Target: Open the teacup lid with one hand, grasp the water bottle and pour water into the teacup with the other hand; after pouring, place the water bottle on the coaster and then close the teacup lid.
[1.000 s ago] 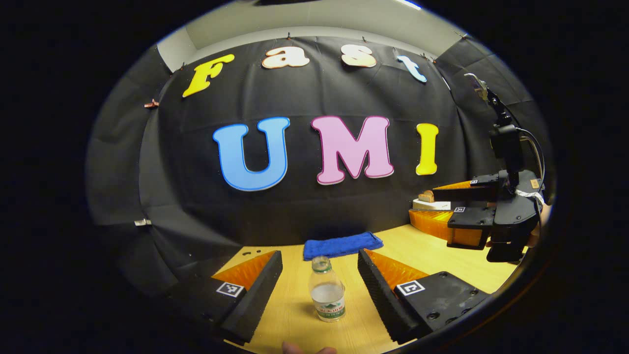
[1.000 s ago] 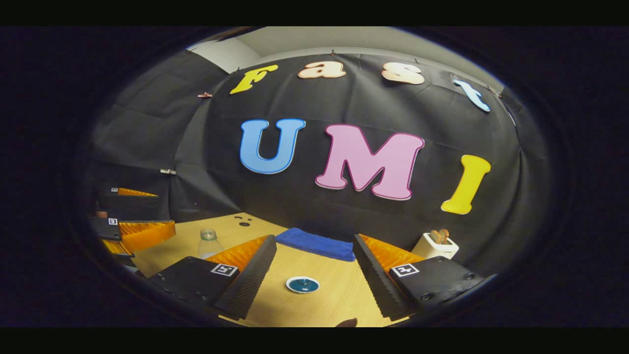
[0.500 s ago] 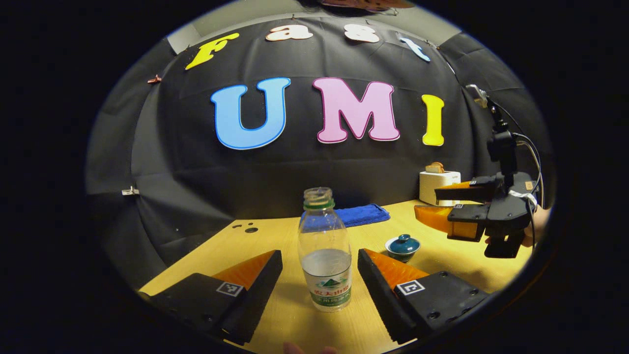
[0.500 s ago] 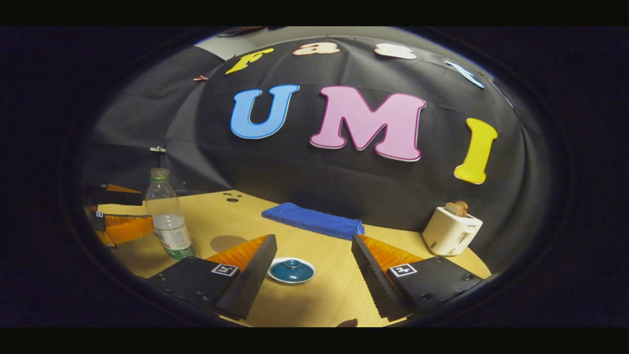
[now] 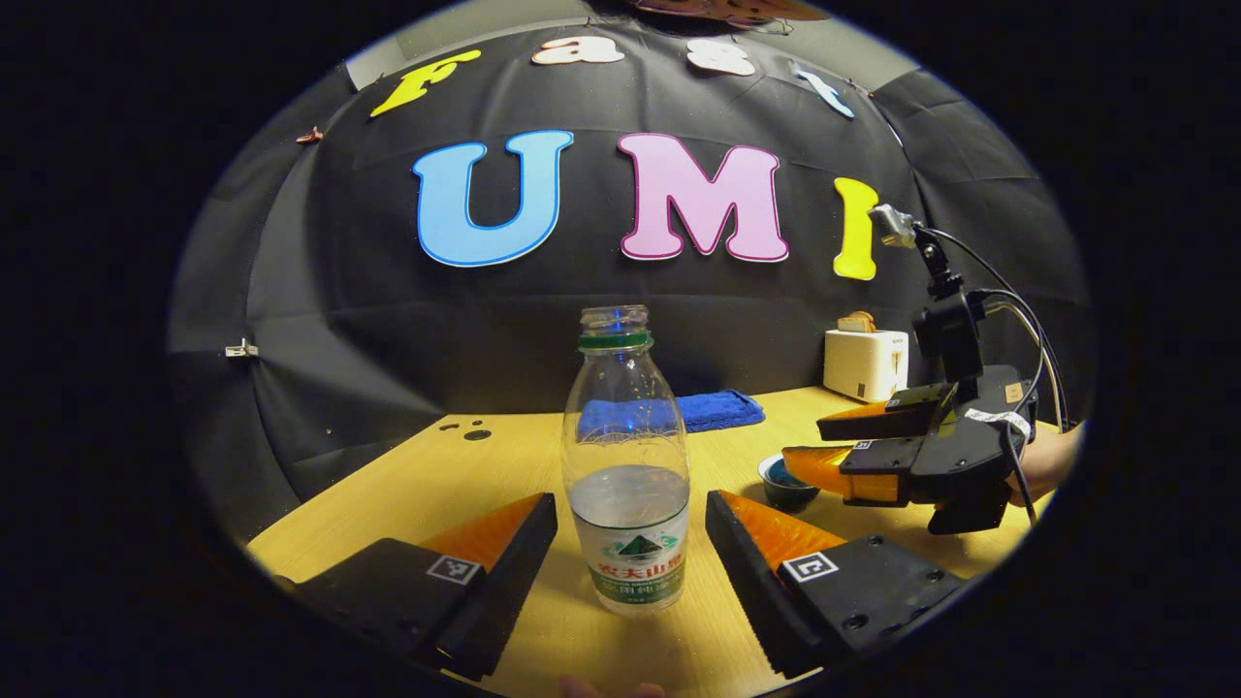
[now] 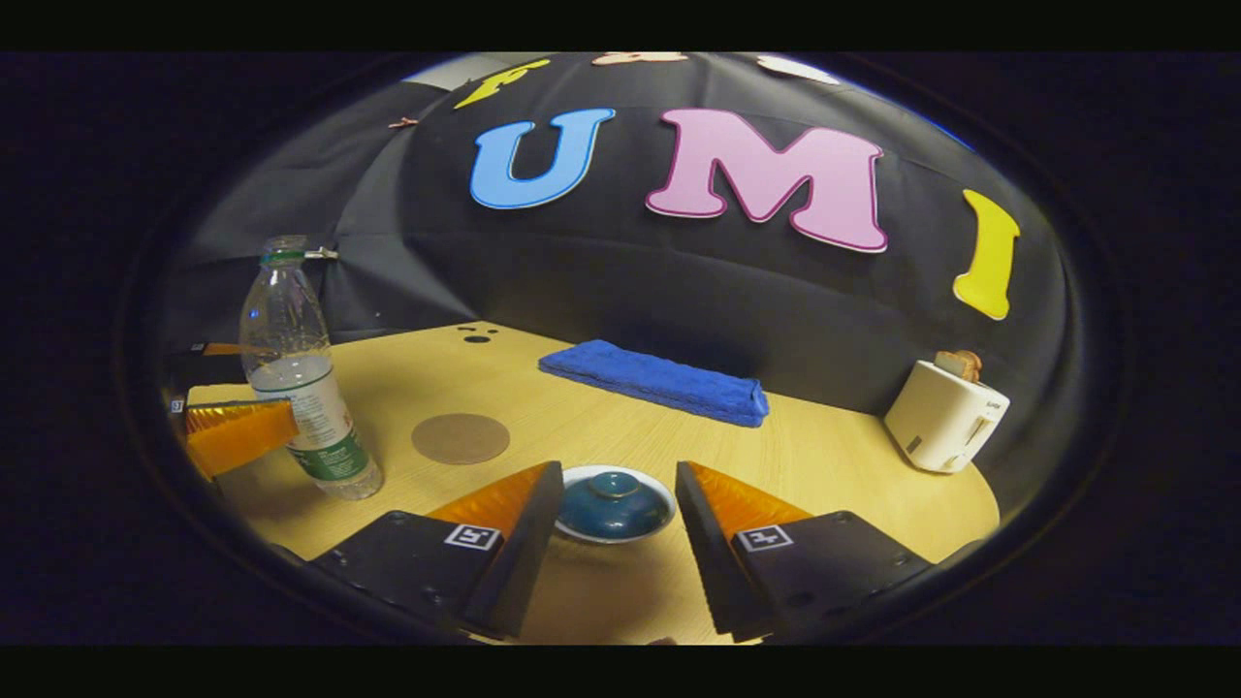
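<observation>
A clear water bottle (image 5: 628, 485), about a third full with a green neck ring and no cap, stands upright on the wooden table (image 5: 465, 475). My left gripper (image 5: 630, 506) is open, with a finger on each side of the bottle and a gap on both sides. In the right gripper view the bottle (image 6: 301, 388) stands at the left, one finger (image 6: 238, 433) of the left gripper beside it. The teal teacup, lid (image 6: 613, 502) on, sits between the tips of my open right gripper (image 6: 618, 477). A round brown coaster (image 6: 461, 438) lies between bottle and cup.
A folded blue towel (image 6: 654, 381) lies along the back of the table. A white toaster (image 6: 945, 412) with toast stands at the back right. In the left gripper view a hand (image 5: 1042, 465) holds the right gripper (image 5: 810, 444) over the teacup (image 5: 787, 485).
Both grippers have come down and forward. The bottle now sits deeper between the left fingers, and the right fingers now flank the teacup, standing slightly closer together.
</observation>
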The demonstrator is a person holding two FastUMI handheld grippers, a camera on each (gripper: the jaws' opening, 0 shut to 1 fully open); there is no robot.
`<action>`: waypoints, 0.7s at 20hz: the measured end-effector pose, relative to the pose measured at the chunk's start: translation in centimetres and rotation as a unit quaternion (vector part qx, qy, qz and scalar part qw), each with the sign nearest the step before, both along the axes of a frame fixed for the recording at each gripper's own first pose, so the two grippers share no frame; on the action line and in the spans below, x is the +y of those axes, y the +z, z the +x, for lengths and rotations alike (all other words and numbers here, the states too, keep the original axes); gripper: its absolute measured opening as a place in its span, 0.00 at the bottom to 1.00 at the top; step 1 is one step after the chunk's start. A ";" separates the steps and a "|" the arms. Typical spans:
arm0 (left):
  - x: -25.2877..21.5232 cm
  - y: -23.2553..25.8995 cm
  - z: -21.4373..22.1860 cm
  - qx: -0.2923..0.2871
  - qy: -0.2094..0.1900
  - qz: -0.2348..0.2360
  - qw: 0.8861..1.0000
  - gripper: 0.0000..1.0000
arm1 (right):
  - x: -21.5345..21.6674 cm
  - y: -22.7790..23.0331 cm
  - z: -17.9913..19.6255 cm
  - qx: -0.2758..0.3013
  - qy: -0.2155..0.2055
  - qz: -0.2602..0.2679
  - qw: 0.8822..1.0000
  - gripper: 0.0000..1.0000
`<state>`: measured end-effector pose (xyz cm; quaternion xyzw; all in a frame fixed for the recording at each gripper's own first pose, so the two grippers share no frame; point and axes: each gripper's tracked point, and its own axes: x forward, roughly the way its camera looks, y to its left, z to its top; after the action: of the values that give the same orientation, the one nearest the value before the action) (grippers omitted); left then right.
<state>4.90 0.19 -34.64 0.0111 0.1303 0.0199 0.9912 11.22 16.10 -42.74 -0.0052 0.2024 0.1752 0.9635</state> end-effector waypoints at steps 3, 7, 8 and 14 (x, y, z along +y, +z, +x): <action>-0.1 -0.2 0.4 0.000 0.000 0.002 1.000 0.97 | 0.0 -0.9 0.6 0.016 -0.003 0.003 1.000 0.63; -0.2 -0.6 0.7 0.002 0.004 -0.003 1.000 0.97 | 0.6 -1.0 0.6 0.032 0.001 0.039 0.999 0.38; -0.1 -0.9 0.7 0.003 0.006 -0.004 1.000 0.97 | 0.7 -0.9 0.5 0.033 0.003 0.043 0.999 0.36; -0.2 -1.2 1.3 0.004 0.014 0.003 1.000 0.97 | 0.4 1.6 1.0 -0.005 0.008 0.049 0.999 0.29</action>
<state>6.17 -0.01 -35.81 0.0118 0.1339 0.0342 0.9903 12.23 16.47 -41.15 0.0391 0.1891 0.1929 0.9620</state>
